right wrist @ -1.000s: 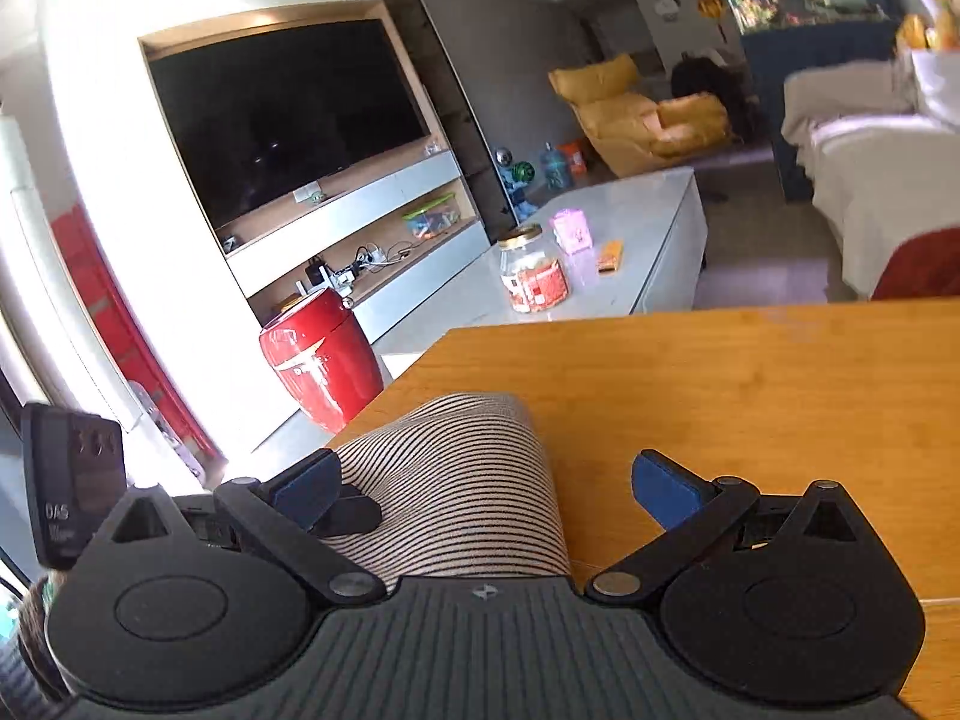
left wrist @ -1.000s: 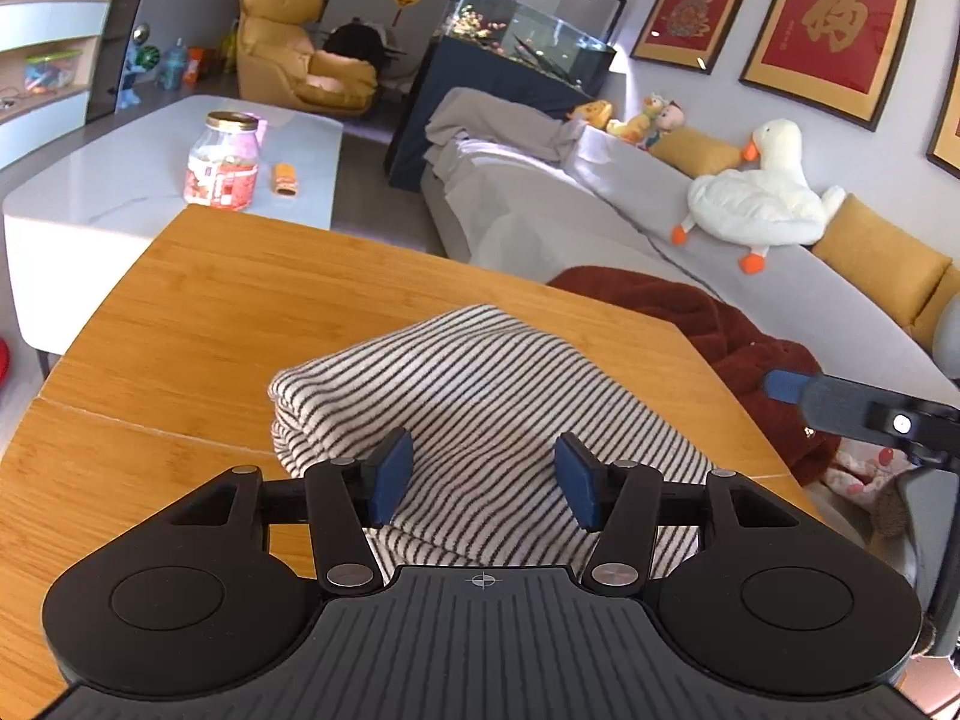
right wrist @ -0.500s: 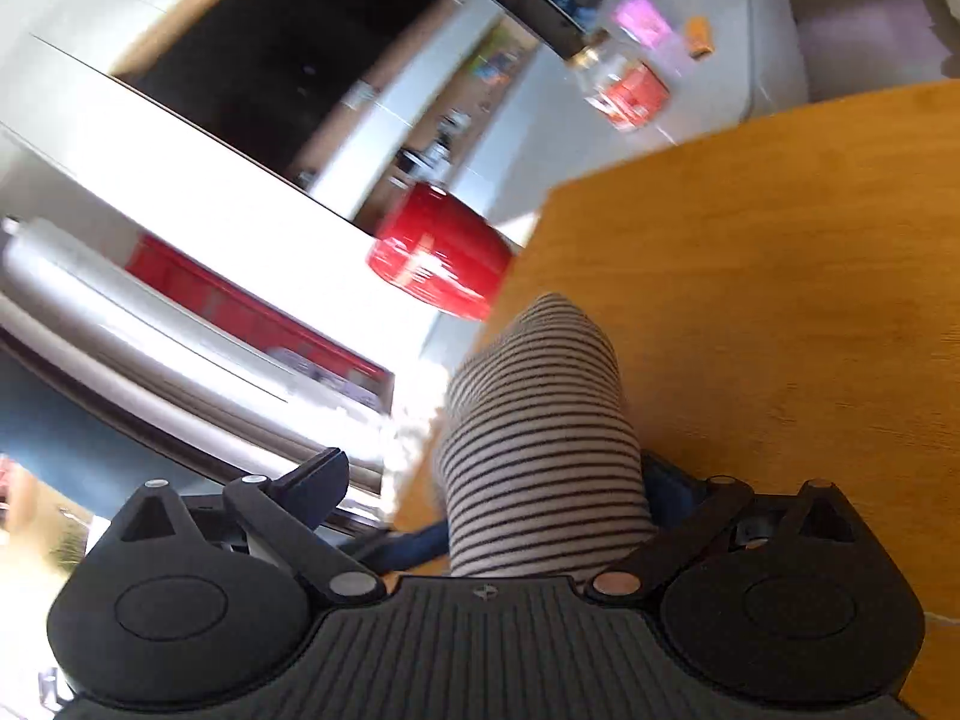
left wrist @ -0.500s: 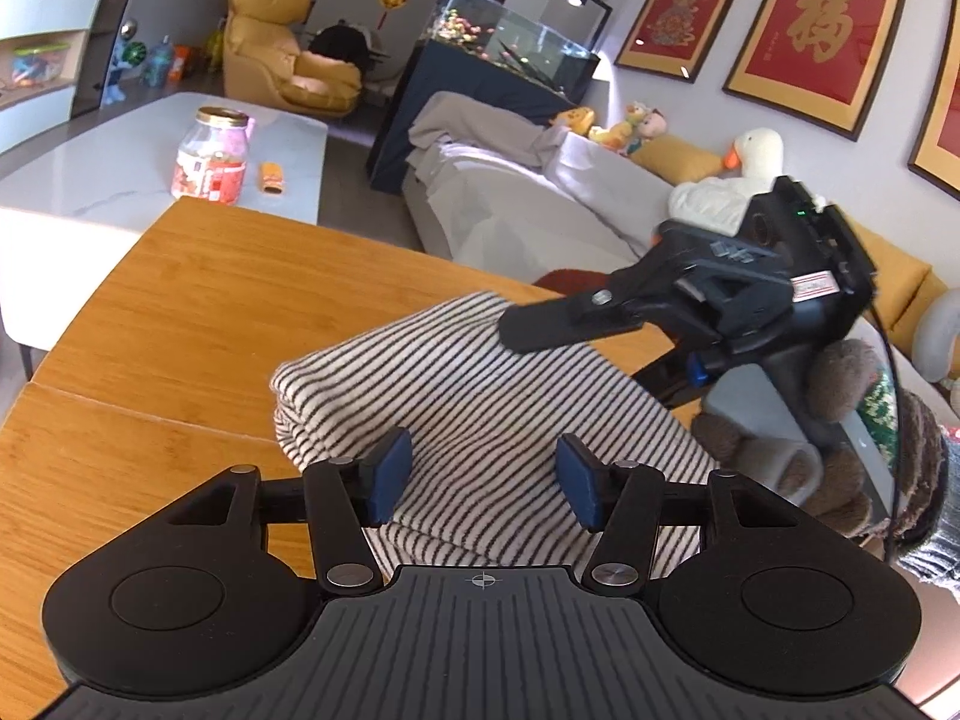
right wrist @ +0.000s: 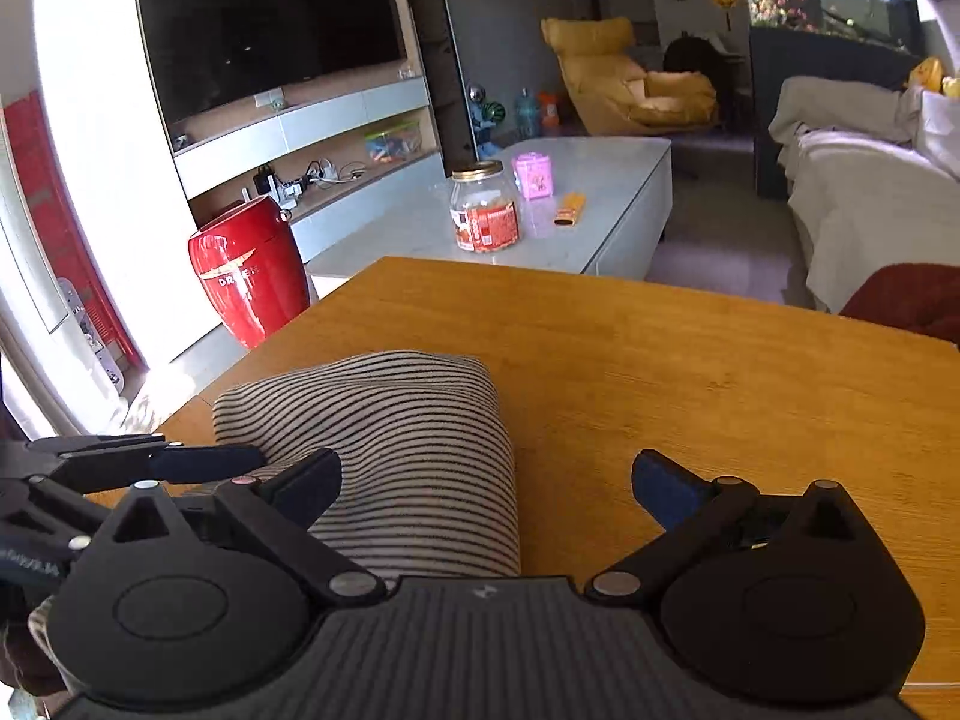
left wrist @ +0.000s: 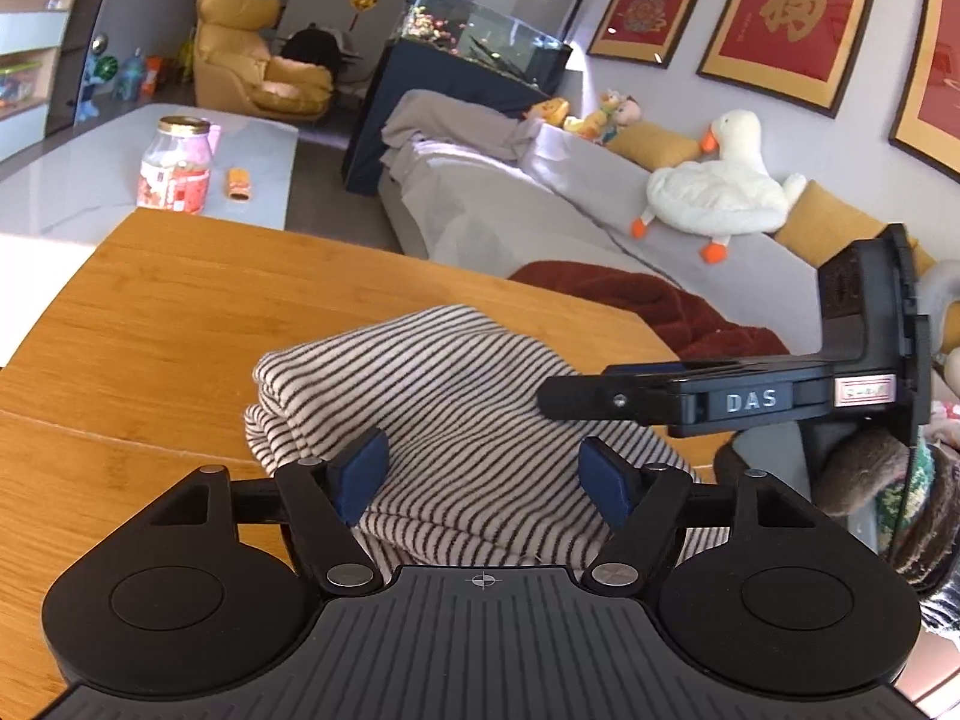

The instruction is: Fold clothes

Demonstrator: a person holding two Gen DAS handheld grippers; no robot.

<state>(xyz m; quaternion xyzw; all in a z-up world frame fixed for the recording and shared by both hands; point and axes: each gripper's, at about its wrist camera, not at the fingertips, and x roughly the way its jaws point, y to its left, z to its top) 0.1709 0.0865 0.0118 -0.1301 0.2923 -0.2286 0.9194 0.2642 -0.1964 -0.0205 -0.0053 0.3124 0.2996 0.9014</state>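
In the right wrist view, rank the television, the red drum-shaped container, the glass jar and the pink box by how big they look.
1. Television, largest by far.
2. Red drum-shaped container.
3. Glass jar.
4. Pink box, smallest.
The jar and box stand near each other on the white table, so their order seems reliable; the others sit at different depths.

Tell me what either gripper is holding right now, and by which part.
Nothing. The left gripper is opening over the folded striped garment without pinching it; the right gripper stands open.
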